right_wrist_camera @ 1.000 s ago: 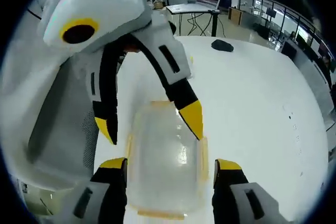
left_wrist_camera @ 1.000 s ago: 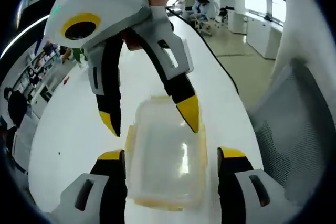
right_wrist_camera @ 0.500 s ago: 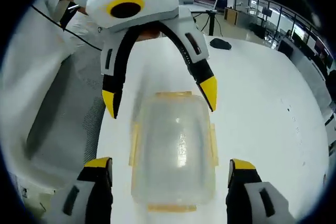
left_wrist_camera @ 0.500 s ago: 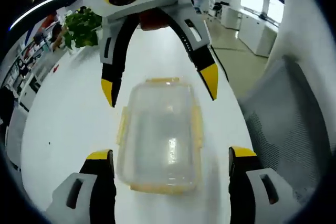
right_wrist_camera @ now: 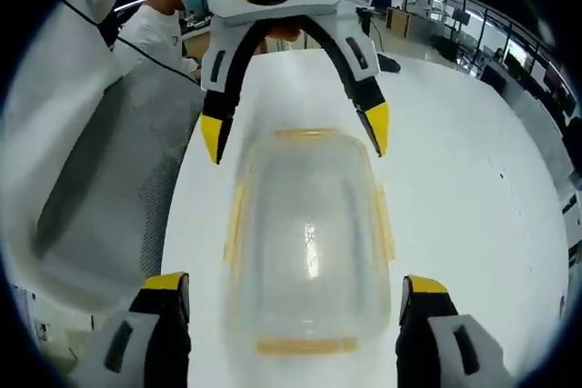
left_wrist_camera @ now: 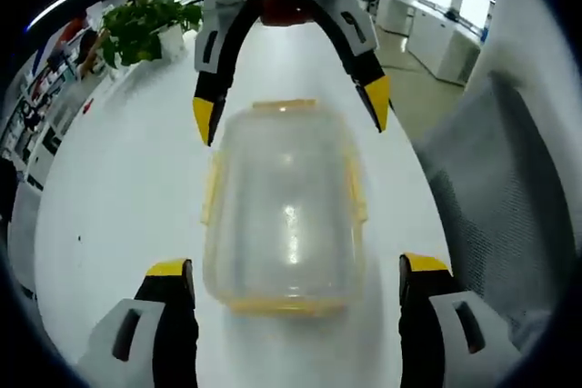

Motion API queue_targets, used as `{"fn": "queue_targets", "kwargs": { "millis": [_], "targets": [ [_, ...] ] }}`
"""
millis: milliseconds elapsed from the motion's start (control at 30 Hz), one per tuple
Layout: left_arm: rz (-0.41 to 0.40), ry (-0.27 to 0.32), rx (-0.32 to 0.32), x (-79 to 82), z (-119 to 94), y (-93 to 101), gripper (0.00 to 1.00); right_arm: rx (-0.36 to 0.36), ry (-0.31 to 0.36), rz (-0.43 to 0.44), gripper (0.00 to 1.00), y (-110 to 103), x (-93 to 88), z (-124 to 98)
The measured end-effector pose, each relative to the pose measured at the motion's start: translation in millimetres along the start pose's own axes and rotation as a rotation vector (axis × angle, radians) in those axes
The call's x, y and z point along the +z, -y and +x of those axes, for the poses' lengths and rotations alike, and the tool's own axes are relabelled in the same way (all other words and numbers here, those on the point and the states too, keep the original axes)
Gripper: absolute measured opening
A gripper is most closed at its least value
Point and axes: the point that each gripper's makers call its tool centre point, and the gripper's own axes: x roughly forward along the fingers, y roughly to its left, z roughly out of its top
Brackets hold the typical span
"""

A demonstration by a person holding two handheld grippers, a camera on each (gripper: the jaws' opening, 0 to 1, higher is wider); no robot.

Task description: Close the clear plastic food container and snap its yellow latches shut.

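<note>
In the left gripper view the left tongs (left_wrist_camera: pixel 289 272) rise from the bottom of the frame with jaws spread wide, one yellow tip at lower left and one at lower right, gripping nothing. The food container (left_wrist_camera: pixel 284 199) sits in the middle of the frame between and just beyond those tips, apart from both. At the top of the frame the right tongs (left_wrist_camera: pixel 289 114) reach in from the far side, also spread wide and empty, their tips straddling the container's far end; whether they touch it I cannot tell.

The right gripper view gives the mirror picture: the right tongs (right_wrist_camera: pixel 296 286) wide open at the bottom, the left tongs (right_wrist_camera: pixel 293 138) at upper centre over the far end, and the container (right_wrist_camera: pixel 309 238) in the middle, somewhat blurred.

As for progress, the clear lid seems to be lying on the container already, so the closing looks done or nearly so. The yellow latches (left_wrist_camera: pixel 212 190) along the long sides appear to stand out a little from the walls, which suggests they are not yet snapped; the yellow strips at the short ends are too unclear to judge. So the latching probably remains.

The container looks empty; only a glint shows through the clear plastic.

It rests on a white desk (left_wrist_camera: pixel 118 179), with a potted plant (left_wrist_camera: pixel 145 24) at upper left and a grey mesh chair (left_wrist_camera: pixel 496 188) along the right side.
</note>
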Motion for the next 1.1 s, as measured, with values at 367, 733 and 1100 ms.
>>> {"fn": "queue_targets", "kwargs": {
  "millis": [367, 733, 1100],
  "targets": [
    [0.018, -0.009, 0.015, 0.1, 9, -1.7, 0.85, -0.034, -0.023, -0.041, 0.77, 10, -2.2, 4],
    [0.041, -0.022, 0.038, -3.1, 9, -5.5, 0.78, -0.026, -0.014, -0.050, 0.76, 10, -1.2, 5],
    [0.033, -0.025, 0.048, -13.0, 4, -4.4, 0.78, -0.018, -0.026, -0.067, 0.76, 11, 8.0, 11]
  ]
}}
